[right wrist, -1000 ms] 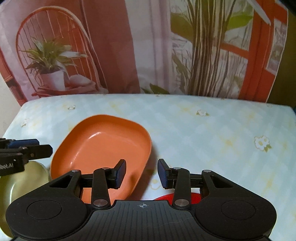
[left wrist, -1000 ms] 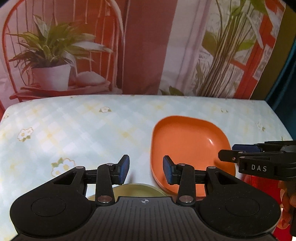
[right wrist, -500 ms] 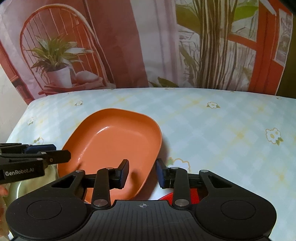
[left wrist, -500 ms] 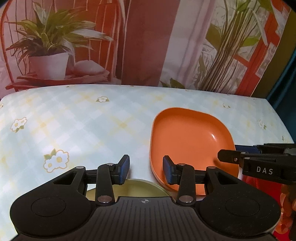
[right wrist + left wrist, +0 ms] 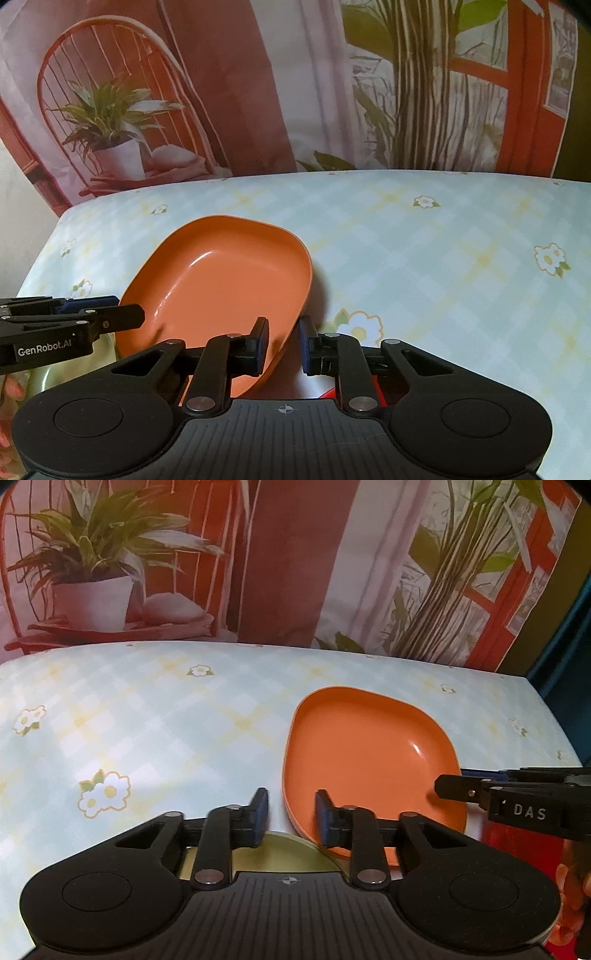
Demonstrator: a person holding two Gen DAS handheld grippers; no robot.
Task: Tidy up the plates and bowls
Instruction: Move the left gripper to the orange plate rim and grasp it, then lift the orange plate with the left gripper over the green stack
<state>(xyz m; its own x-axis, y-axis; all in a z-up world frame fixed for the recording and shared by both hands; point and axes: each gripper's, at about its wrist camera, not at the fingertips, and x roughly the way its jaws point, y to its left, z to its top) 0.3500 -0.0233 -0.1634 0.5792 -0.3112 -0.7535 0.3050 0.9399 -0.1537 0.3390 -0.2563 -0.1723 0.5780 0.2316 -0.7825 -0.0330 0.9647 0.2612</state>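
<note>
An orange plate [image 5: 369,753] lies on the flowered tablecloth; it also shows in the right wrist view [image 5: 229,280]. My left gripper [image 5: 289,819] is open, its jaws either side of the plate's near left rim, with a yellow-green dish [image 5: 280,856] below it. My right gripper [image 5: 282,345] is open with its jaws astride the plate's near right rim; no pad visibly touches. A red dish [image 5: 325,395] sits under it. The right gripper's side shows in the left wrist view [image 5: 458,790]. The left gripper's side shows in the right wrist view [image 5: 125,317].
The table [image 5: 147,720] runs back to a printed backdrop with a plant and chair picture [image 5: 92,572]. The table's right edge [image 5: 554,720] drops to a dark area. The yellow-green dish also shows at the left in the right wrist view [image 5: 55,376].
Both grippers have moved forward and closer to the orange plate's near rim. The right gripper's jaws now straddle that rim. Both stay open.
</note>
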